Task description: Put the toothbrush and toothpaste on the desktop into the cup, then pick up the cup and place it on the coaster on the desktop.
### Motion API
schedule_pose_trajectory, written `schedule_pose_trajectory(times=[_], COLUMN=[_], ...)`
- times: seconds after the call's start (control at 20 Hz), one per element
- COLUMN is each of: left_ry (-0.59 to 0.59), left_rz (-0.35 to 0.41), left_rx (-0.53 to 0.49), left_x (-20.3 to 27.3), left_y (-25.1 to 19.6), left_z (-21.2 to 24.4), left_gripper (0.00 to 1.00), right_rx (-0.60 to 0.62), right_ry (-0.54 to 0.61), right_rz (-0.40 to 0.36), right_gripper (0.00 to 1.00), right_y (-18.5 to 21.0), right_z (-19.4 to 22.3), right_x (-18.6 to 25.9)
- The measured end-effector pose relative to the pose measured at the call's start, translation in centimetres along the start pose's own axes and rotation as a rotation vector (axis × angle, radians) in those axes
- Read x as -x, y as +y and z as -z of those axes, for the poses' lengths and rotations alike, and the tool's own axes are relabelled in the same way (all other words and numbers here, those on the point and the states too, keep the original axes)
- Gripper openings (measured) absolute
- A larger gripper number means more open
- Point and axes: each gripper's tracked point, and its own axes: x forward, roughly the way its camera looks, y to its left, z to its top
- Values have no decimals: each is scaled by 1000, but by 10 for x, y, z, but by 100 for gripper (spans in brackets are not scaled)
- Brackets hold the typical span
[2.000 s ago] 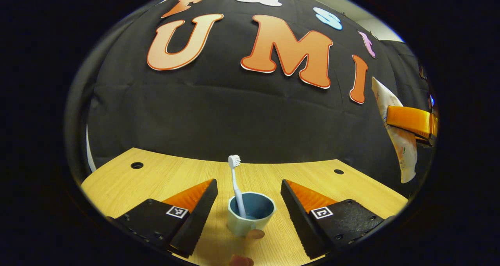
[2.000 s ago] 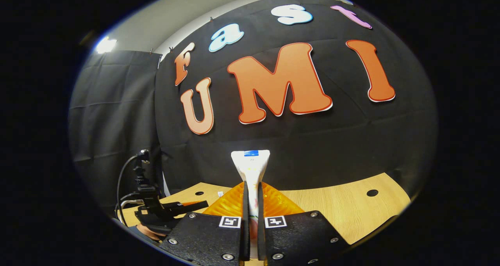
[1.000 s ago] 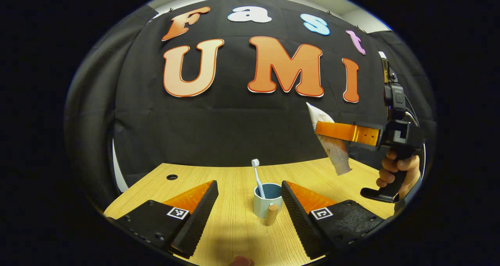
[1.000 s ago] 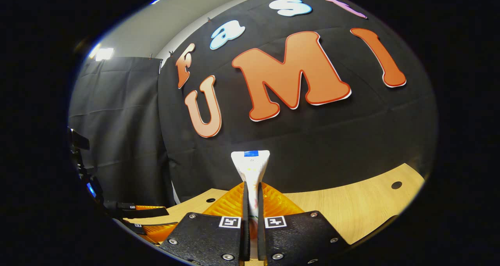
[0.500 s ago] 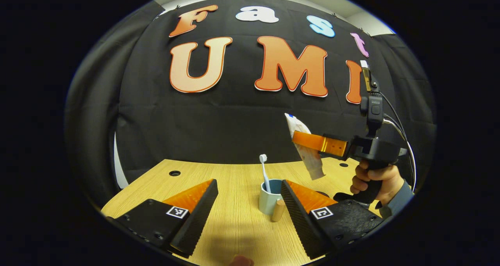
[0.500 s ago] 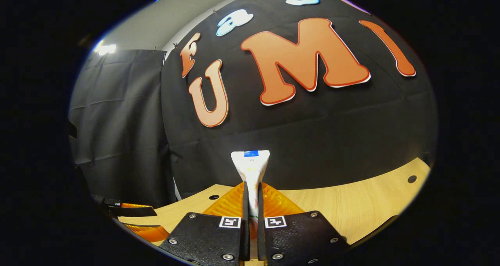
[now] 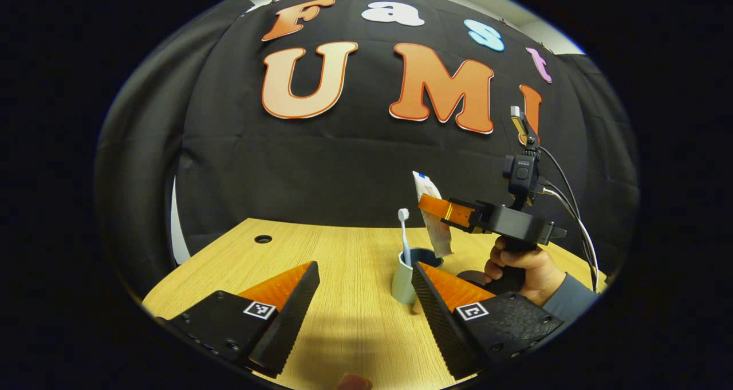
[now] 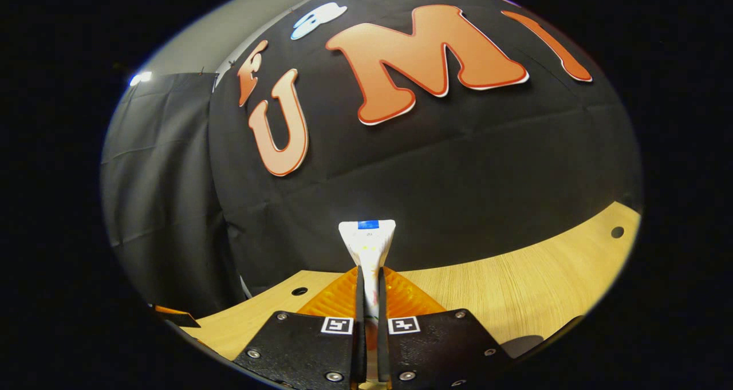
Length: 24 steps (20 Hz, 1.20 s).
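On the wooden table (image 7: pixel 343 321) a cup (image 7: pixel 404 281) holds a toothbrush (image 7: pixel 404 229); right gripper (image 8: pixel 367 298) jaws clamp the toothpaste tube (image 8: pixel 367 247) above it; left gripper (image 7: pixel 361 298) jaws wide, empty.

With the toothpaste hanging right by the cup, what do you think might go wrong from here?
The toothpaste hangs tilted beside the cup, near its rim, so it may catch the edge when the right tool lets go. It could also knock the toothbrush that leans inside. The cup looks light; a nudge might tip it.

No legible text or labels.
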Motion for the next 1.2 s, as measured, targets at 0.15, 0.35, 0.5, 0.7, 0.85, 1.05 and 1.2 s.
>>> schedule_pose_trajectory(times=[0.15,0.35,0.5,0.7,0.85,1.05,1.2], left_ry=[14,7,11,27,29,18,20], left_rz=[-3,3,4,11,14,17,27], left_rx=[15,34,41,52,58,55,49], left_x=[0,1,0,-3,-3,0,-3], left_y=[4,9,9,6,4,-2,-10], left_z=[6,9,11,17,17,13,13], left_gripper=[98,98,98,98,98,98,98], right_rx=[-32,-79,-63,4,31,79,103], right_ry=[-10,4,6,9,21,54,90], right_rz=[23,36,35,41,41,45,51], right_gripper=[8,8,8,9,12,16,16], right_y=[-3,-5,-3,-2,-2,-6,-11], right_z=[7,22,29,33,33,35,42], right_x=[-11,-19,-21,-15,-9,5,16])
